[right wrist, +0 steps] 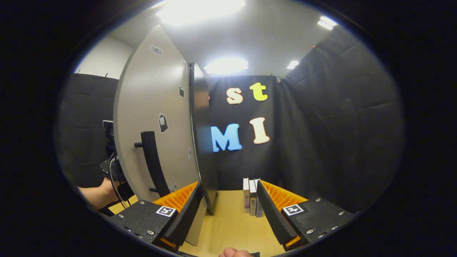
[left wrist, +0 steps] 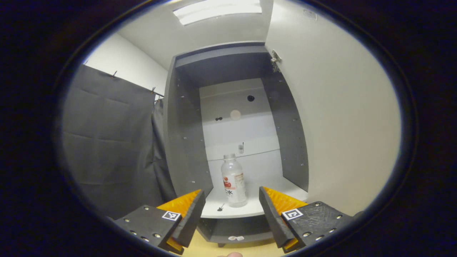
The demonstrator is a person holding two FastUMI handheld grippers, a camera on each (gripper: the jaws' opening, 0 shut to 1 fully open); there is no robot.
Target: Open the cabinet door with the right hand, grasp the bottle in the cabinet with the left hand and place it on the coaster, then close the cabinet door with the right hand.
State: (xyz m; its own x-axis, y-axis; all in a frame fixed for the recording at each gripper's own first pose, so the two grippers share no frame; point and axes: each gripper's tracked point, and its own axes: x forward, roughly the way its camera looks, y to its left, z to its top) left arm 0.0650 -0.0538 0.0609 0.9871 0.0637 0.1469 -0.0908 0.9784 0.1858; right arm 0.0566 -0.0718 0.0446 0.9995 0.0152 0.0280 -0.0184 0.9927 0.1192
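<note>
In the left gripper view, the left gripper [left wrist: 232, 208] is spread open in front of the open grey cabinet [left wrist: 185, 142], where a clear plastic bottle with a red label [left wrist: 234, 182] stands upright on the white lower shelf [left wrist: 246, 208]. In the right gripper view, the right gripper [right wrist: 230, 210] is also open and empty, beside the swung-out pale cabinet door [right wrist: 153, 117] with its black bar handle [right wrist: 154, 162], above the light wooden counter [right wrist: 232, 225].

Bottle [left wrist: 234, 180] label too small to read; small dark object [left wrist: 220, 207] on the shelf beside it unidentifiable. Far books [right wrist: 251, 196] partly hidden behind the right tool's finger [right wrist: 272, 210].
</note>
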